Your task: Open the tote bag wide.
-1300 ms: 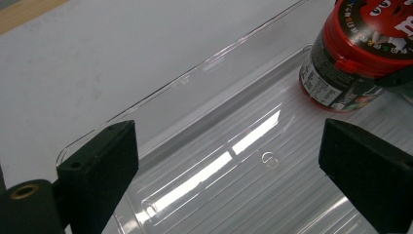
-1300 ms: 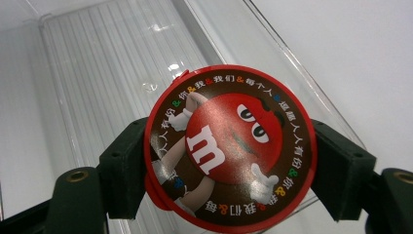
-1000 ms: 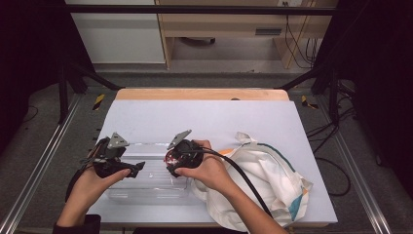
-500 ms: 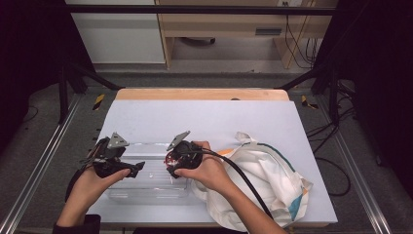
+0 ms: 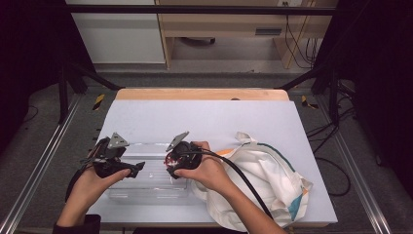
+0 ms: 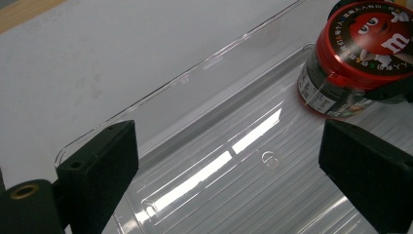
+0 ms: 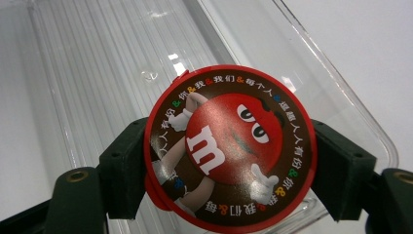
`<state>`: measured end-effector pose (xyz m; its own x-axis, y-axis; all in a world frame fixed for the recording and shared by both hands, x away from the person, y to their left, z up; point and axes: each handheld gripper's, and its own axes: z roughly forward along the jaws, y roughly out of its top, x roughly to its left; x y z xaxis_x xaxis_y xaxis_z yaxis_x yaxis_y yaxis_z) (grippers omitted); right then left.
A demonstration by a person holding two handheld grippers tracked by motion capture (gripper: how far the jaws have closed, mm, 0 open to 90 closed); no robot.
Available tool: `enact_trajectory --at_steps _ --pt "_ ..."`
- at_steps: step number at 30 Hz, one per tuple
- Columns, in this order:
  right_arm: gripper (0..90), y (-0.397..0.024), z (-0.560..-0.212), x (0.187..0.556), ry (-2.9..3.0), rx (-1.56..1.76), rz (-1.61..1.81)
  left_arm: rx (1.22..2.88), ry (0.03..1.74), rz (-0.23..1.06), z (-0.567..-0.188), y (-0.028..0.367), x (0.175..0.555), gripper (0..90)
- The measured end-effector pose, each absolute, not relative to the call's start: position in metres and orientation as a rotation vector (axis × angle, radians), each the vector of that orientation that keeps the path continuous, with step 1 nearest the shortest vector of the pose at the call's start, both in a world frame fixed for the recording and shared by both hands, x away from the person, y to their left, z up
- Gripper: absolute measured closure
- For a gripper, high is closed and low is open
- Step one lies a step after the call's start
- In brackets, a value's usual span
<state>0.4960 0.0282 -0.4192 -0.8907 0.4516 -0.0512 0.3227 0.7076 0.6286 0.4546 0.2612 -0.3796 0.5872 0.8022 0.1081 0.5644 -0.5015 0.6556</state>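
Observation:
A small candy jar with a red lid and a cartoon print sits between the pads of my right gripper, which is shut on its lid. The jar is low inside a clear plastic tray, near the tray's right end; I cannot tell whether it touches the ribbed floor. My left gripper stands open over the tray's left part, with nothing between its pads. From above, the left gripper and the right gripper both hover over the tray near the table's front edge.
A white cloth bag with orange and teal trim lies crumpled at the front right, against the tray's right end. The pale table top stretches bare beyond the tray to a wooden strip at the back.

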Motion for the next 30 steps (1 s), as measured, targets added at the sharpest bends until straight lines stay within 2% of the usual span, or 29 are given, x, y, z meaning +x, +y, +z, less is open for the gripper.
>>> enact_trajectory --at_steps 30 --pt "25.2 0.0338 -0.4189 0.4947 2.756 0.607 0.852 2.256 1.090 0.536 -0.3829 0.2607 0.4553 7.4"
